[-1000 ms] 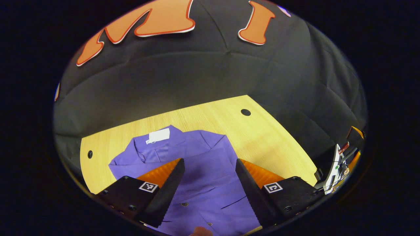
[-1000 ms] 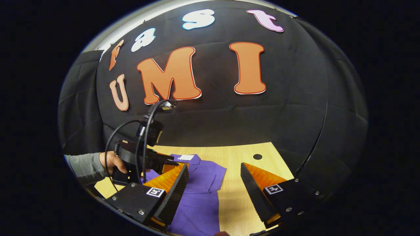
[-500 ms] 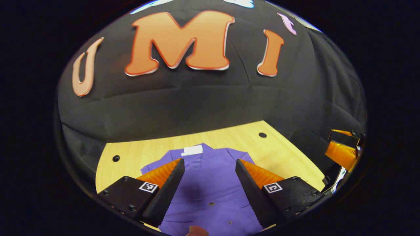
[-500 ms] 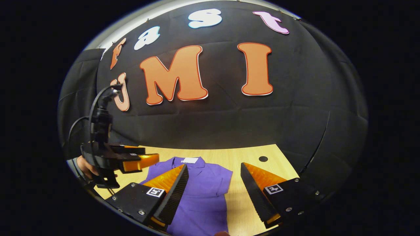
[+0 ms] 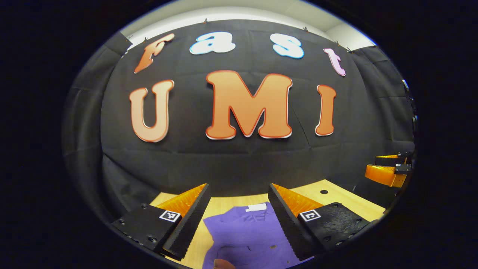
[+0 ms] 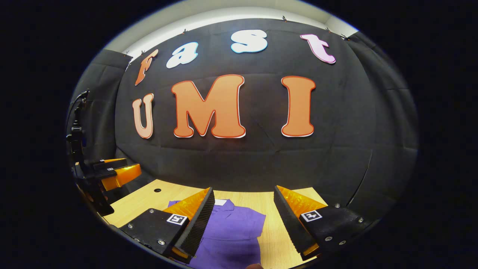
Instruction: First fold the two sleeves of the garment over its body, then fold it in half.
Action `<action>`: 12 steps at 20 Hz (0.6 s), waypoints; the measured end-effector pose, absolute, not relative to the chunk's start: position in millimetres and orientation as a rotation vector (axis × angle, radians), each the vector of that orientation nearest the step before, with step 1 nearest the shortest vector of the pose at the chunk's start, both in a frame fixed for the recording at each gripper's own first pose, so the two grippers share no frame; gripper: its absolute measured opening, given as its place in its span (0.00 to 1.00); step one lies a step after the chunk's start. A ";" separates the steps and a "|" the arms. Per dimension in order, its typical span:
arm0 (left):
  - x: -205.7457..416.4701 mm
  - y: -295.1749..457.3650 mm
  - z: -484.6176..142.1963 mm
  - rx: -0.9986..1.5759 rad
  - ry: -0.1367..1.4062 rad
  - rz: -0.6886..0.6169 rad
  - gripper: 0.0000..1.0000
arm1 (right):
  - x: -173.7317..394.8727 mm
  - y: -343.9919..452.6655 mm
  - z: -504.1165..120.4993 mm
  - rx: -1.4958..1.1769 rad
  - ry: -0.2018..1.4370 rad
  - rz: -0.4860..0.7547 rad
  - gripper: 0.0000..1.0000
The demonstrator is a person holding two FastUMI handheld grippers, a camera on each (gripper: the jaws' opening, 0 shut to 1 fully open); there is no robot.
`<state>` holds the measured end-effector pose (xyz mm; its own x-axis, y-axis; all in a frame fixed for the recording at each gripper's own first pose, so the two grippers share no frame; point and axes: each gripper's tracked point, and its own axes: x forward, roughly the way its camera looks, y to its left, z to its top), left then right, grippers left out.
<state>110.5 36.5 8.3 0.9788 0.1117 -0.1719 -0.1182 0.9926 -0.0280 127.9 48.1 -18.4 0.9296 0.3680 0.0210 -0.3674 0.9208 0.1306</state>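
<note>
Wooden table (image 5: 358, 206) bears purple garment (image 5: 244, 233); left tongs (image 5: 238, 220), right tongs (image 6: 243, 224) agape, empty, raised.

the garment (image 5: 246, 233) lies on the table (image 5: 336, 200), before the booth wall (image 5: 242, 164).

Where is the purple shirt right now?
The purple button-up shirt lies flat on the light wooden table, low in both views, collar toward the black cloth wall, beyond each open hand-held gripper.
</note>
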 end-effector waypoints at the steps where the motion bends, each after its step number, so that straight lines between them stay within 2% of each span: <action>1: 99.8 38.8 18.4 -0.036 0.147 0.121 1.00 | 125.9 48.7 -12.8 0.139 -0.015 0.378 0.95; 4: 72.2 55.4 40.0 -0.035 0.075 0.157 0.99 | 122.7 44.3 -8.7 0.125 -0.046 0.357 0.94; 6: 58.4 63.1 36.0 -0.019 0.070 0.178 0.98 | 121.4 42.5 -33.2 0.074 0.020 0.343 0.94; 10: 26.7 79.6 -15.4 0.017 0.227 0.211 0.98 | 104.1 46.3 -99.1 0.030 0.220 0.370 0.95; 11: 23.3 59.3 -56.6 0.014 0.269 0.216 0.98 | 97.7 46.3 -112.6 0.032 0.269 0.381 0.95; 12: 18.2 59.9 -66.6 0.014 0.307 0.213 0.99 | 93.0 46.6 -127.8 0.029 0.318 0.383 0.95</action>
<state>18.2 59.9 -66.6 0.9311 0.2099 -0.2983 -0.2057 0.9775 0.0458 93.0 46.6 -127.8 0.8786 0.3721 -0.2992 -0.3631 0.9276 0.0874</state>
